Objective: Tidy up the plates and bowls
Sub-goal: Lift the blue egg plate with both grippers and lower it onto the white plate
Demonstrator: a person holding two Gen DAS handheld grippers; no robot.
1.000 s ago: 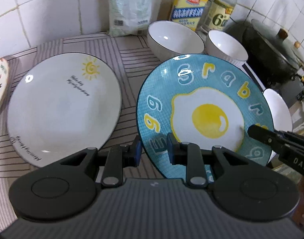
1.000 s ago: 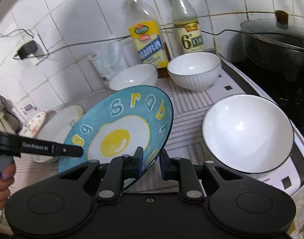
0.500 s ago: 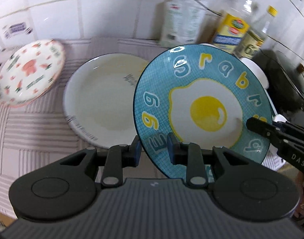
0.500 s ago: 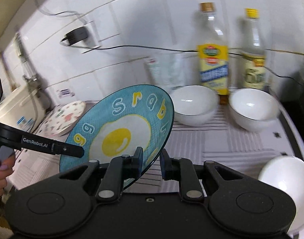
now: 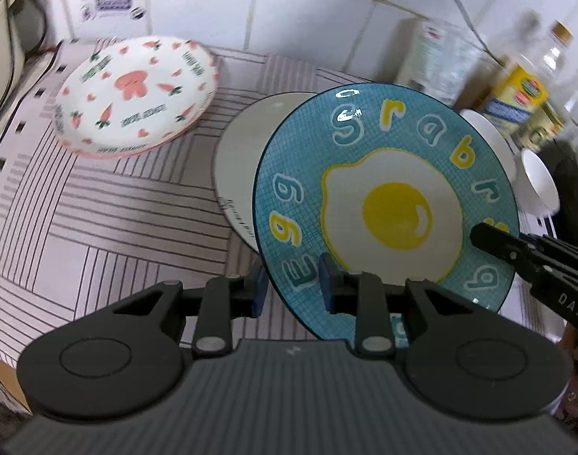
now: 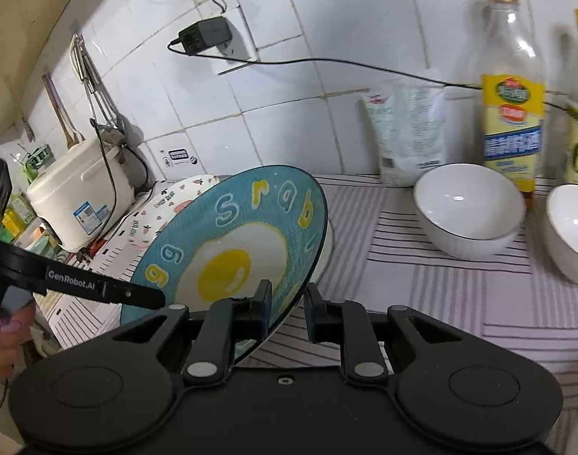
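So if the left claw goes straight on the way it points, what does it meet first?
Probably the white plate on the striped mat, just beyond the blue egg plate the left claw holds; depth is unclear.

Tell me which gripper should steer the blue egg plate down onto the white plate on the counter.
Left, probably. The left gripper holds the blue egg plate on the rim nearest the white plate, so it sees the landing spot. The right gripper clamps the opposite rim, where the lifted plate hides most of the white one.
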